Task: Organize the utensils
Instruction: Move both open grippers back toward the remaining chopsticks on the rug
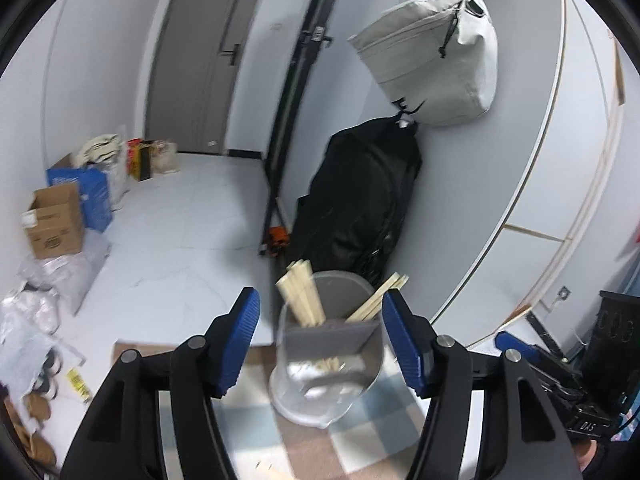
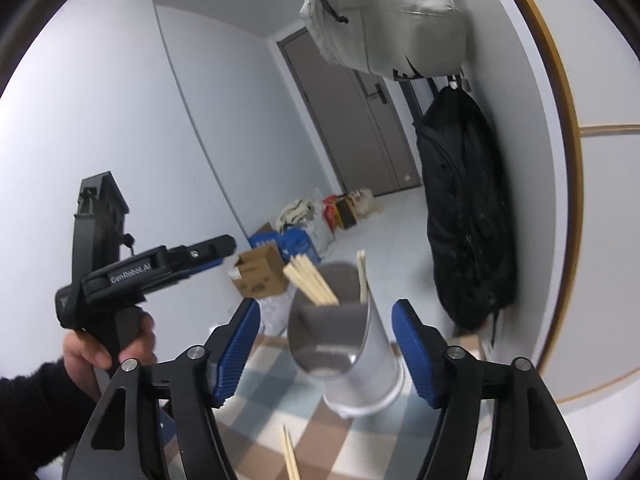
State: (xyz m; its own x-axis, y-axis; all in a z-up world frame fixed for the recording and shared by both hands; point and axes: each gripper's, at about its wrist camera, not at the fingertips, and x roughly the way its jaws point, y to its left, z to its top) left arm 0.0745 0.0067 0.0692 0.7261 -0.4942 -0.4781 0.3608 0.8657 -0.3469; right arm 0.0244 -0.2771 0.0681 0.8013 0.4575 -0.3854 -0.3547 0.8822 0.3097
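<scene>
Mostly done: pale wooden chopsticks [image 1: 300,296] upright in grey divided plastic holder [image 1: 328,356]; loose chopstick pair [image 2: 290,456] left on checked table [image 2: 320,432]. Left hand-held gripper [image 1: 320,340] and right hand-held gripper [image 2: 326,344] released, empty.

L wrist cam: close, fwd/slightly down at utensil holder [image 1: 328,344] | R wrist cam: same holder [image 2: 344,344] from right, close | shared: holder, checked cloth [image 1: 372,436], hung bags, door
</scene>
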